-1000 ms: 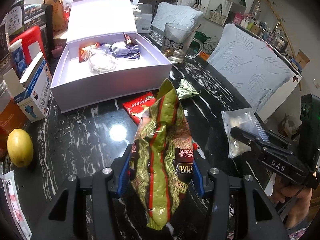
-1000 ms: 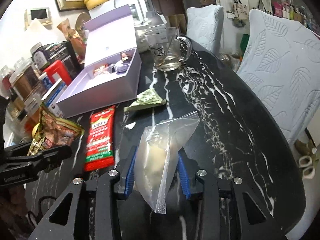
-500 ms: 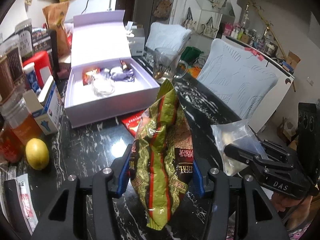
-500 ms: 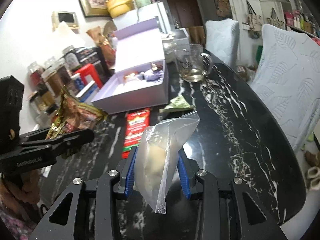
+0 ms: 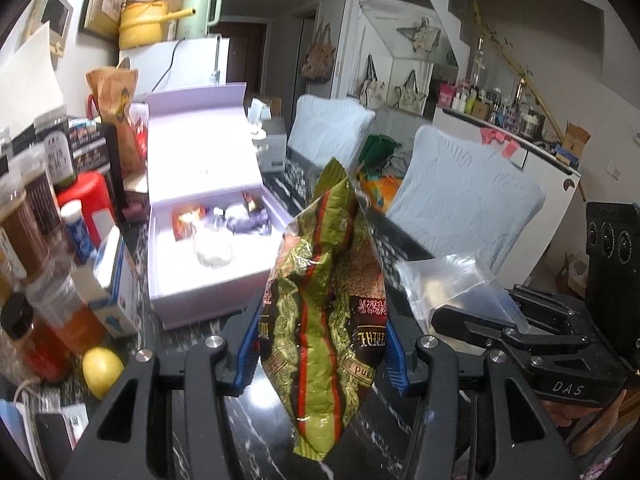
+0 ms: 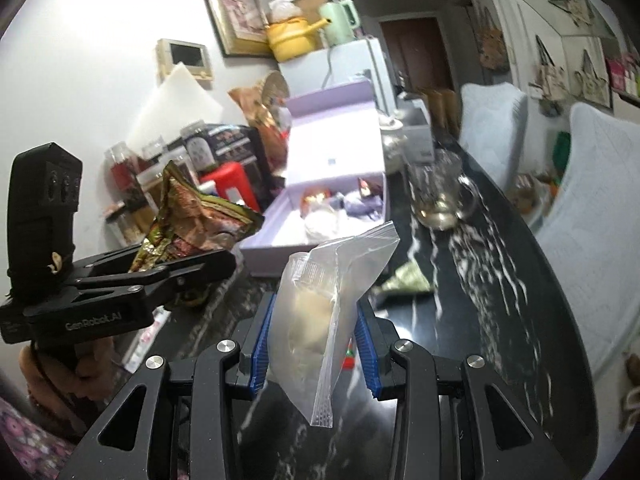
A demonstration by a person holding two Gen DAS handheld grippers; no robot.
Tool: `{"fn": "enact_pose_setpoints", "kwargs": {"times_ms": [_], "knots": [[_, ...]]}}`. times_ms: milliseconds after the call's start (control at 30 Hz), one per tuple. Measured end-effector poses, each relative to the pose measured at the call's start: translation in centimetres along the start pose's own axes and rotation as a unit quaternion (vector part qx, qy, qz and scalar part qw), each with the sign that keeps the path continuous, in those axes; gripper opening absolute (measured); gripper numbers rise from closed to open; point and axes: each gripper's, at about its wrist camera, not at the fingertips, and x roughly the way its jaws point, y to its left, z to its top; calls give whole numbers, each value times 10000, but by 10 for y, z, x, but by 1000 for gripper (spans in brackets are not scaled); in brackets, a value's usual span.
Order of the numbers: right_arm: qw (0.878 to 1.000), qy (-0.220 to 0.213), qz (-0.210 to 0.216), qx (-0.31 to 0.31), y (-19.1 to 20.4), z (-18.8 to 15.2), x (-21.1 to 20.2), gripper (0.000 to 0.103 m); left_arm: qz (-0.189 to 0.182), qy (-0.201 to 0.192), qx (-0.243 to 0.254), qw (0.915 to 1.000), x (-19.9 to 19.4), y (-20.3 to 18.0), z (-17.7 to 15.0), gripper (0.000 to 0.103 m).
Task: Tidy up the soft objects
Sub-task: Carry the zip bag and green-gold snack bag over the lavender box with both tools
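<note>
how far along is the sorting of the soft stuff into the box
Partly done. The box already holds a few small packets. In hand: the left gripper clamps a snack bag, and the right gripper clamps a clear zip bag; both are off the table, not yet over the box. Left: a green packet lies on the table.

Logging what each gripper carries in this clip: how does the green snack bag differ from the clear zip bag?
The green snack bag is opaque, printed foil, crumpled; the clear zip bag is see-through, showing a pale lump. The left gripper clamps the snack bag, the right gripper the zip bag. Both hang above the table.
</note>
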Motion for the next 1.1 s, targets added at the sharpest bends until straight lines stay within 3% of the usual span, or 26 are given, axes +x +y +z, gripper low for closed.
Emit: {"fn": "enact_pose_setpoints", "kwargs": {"times_ms": [467, 800, 1100], "knots": [[9978, -522, 204, -359, 5, 67, 18, 37, 95, -572, 69, 9983, 9, 21, 55, 51], [9938, -775, 402, -682, 6, 112, 41, 37, 538, -909, -14, 9944, 25, 44, 91, 51], [9918, -837, 463, -843, -4, 147, 74, 37, 709, -905, -109, 9933, 57, 68, 114, 51]]}}
